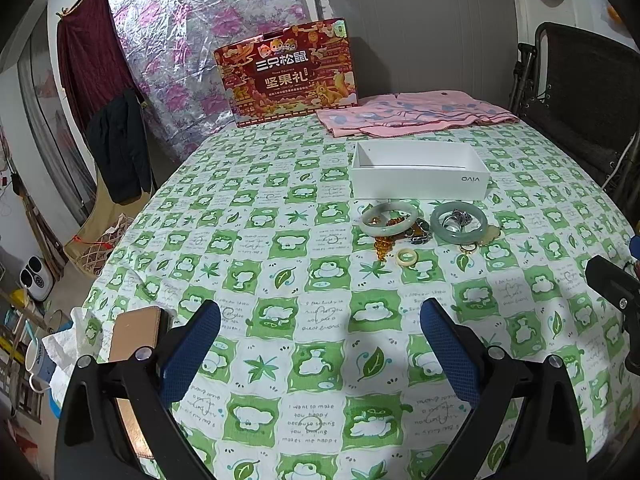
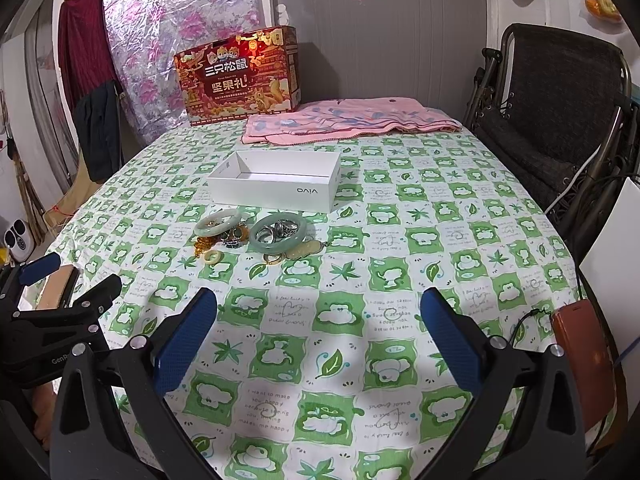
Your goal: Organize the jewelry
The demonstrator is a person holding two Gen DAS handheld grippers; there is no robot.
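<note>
While both claws gape, the jewelry (image 2: 252,236) lies well ahead.

Even, soft indoor light across the table (image 1: 304,240) in both wrist views, no harsh glare on the cloth. Faint grey shadows pool near the table's near edge under each gripper. The foil sheet (image 1: 180,32) on the far wall glints. Heavy fisheye bending at every rim, corners blacked out. Centre sharp, edges slightly soft.
</note>
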